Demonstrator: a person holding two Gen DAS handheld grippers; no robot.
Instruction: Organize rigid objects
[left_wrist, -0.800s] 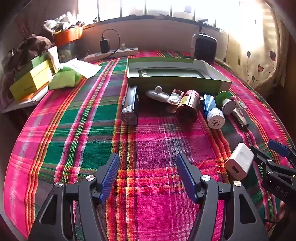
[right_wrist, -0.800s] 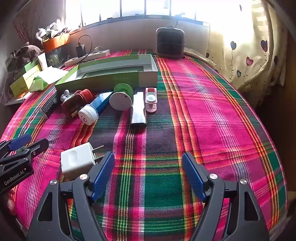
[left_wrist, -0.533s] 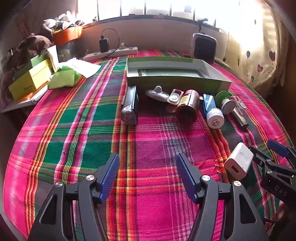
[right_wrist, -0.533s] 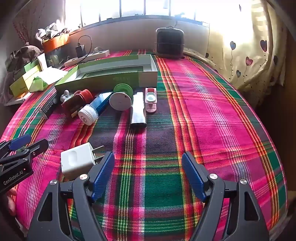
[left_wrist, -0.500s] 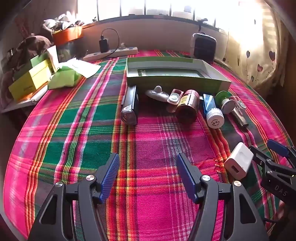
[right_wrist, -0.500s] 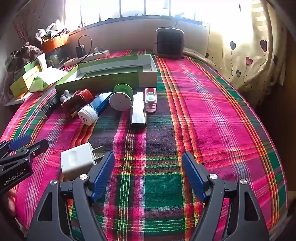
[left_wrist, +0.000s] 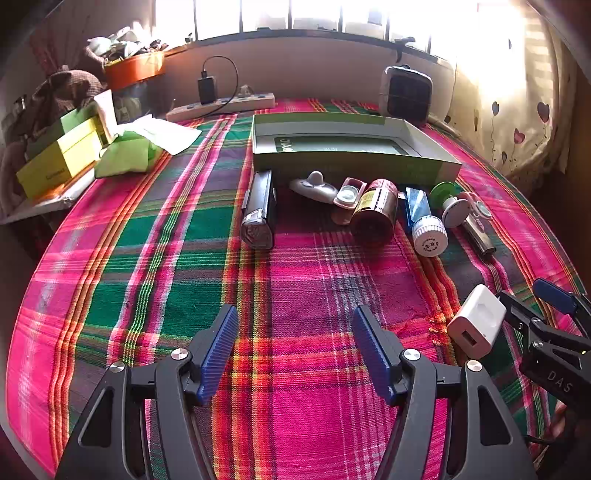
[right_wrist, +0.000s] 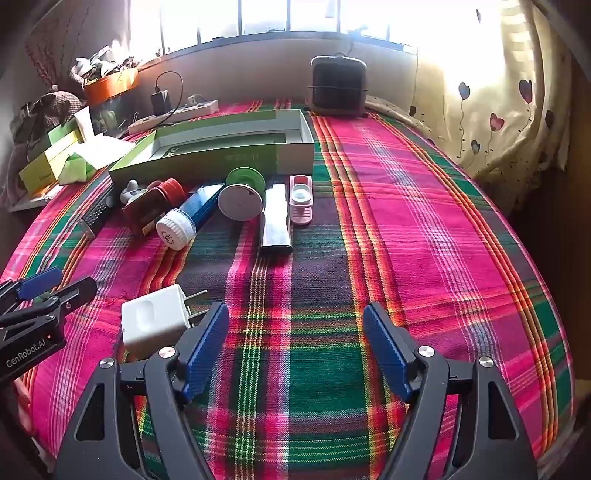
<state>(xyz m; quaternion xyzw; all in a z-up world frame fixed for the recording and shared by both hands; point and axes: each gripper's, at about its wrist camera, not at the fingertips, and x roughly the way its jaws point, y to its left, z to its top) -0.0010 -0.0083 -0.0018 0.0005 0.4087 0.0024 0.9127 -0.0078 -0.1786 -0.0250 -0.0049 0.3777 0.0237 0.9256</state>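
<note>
Both the left gripper (left_wrist: 295, 350) and right gripper (right_wrist: 295, 350) hover with fingers spread wide, holding nothing. The white charger (right_wrist: 155, 321) lies on the plaid cloth (right_wrist: 406, 221) just beside the right gripper's left finger; it looks light, rigid and smooth, best pinched across its flat sides, away from the prongs.

Left gripper (left_wrist: 295, 350) jaws wide apart, nothing between them, tilted down over the bed near its front edge. Right gripper (right_wrist: 295, 350) likewise spread wide and empty, tilted down near the front edge, toward the right side. The two sit side by side, close; each shows at the edge of the other's view. Blue pads (left_wrist: 218, 347) face inward. No hands visible.
</note>
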